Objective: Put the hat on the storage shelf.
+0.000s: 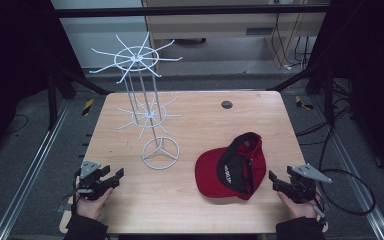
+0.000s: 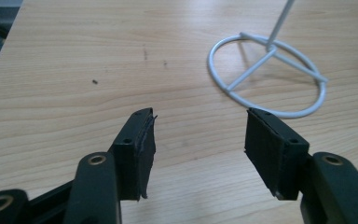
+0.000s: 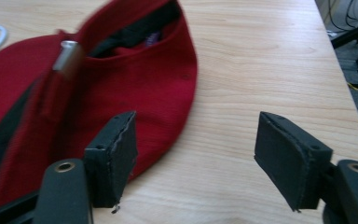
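A red cap (image 1: 232, 167) with a black lining lies upside down on the wooden table (image 1: 200, 125), right of centre. A white wire rack (image 1: 147, 107) with two tiers of spoke hooks stands left of centre on a ring base (image 2: 268, 74). My left gripper (image 1: 111, 179) rests open near the front left edge, its jaws pointing toward the ring base. Open too, my right gripper (image 1: 275, 181) sits just right of the cap (image 3: 98, 88), with its left jaw beside the cap's rim and nothing between the jaws.
A small dark round disc (image 1: 226, 104) sits in the table's far middle. Metal rails (image 1: 35, 165) run along both sides of the table, and cables (image 1: 350, 190) lie on the floor at the right.
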`<move>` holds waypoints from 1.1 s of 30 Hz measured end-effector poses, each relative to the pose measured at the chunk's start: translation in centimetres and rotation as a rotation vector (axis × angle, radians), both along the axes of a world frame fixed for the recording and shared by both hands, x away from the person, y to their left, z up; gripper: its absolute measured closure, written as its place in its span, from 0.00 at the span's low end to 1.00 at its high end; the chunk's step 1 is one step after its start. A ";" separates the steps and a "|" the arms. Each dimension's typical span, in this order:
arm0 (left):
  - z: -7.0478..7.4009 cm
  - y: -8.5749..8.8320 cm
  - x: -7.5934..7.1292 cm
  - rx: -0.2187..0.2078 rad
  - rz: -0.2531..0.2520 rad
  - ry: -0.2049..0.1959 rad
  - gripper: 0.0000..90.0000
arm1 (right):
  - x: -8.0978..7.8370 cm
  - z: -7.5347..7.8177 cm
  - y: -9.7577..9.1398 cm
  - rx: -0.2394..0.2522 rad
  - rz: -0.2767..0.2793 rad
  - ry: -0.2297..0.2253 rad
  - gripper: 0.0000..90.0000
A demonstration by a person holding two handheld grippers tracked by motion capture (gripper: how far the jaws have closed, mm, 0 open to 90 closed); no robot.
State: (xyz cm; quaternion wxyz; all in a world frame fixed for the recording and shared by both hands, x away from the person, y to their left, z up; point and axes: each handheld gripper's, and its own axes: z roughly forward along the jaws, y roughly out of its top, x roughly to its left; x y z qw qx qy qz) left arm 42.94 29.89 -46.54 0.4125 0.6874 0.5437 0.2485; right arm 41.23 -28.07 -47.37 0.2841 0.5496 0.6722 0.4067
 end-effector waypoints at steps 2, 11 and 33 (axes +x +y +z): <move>0.2 -0.6 -0.3 -0.010 -0.020 -0.009 0.49 | -0.4 0.4 0.3 0.002 0.018 -0.014 0.37; 1.1 -3.5 -1.3 0.002 -0.116 -0.028 0.57 | -1.6 1.6 1.7 0.083 0.101 -0.011 0.43; 1.9 -15.2 0.5 0.117 -0.315 -0.045 0.60 | -1.7 1.1 5.9 0.043 0.253 0.068 0.52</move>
